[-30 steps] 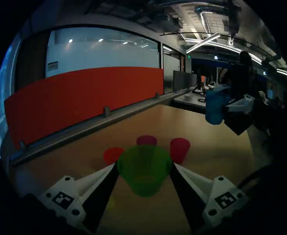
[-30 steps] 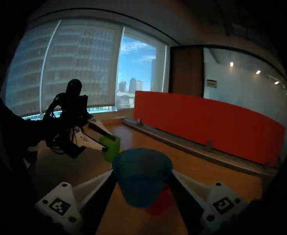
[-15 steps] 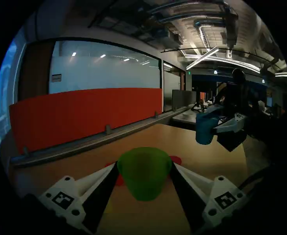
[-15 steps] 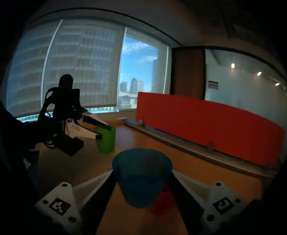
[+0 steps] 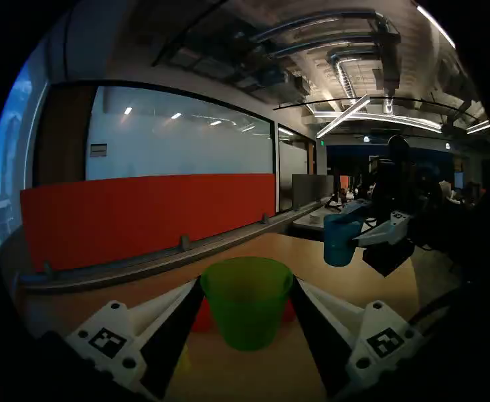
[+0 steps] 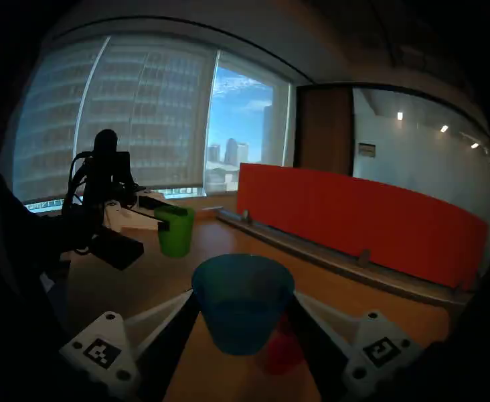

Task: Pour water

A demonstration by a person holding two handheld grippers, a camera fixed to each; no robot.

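Left gripper (image 5: 246, 288): the jaws are closed to the width of the green cup (image 5: 246, 308) and press both its sides, holding it upright above the table (image 5: 372, 285). Right gripper (image 6: 243, 298): the same grip on the blue cup (image 6: 243, 315), upright, aloft, and well apart from the green one. Red cups (image 6: 280, 347) stand beneath, toward the table's near edge.

Risk: if you tip before the rims meet, water lands on the table or in the red cups. Squeeze harder and a thin wall may buckle. The water level cannot be told.

Two low, close fingertip views facing each other across the shared table (image 5: 352, 285).
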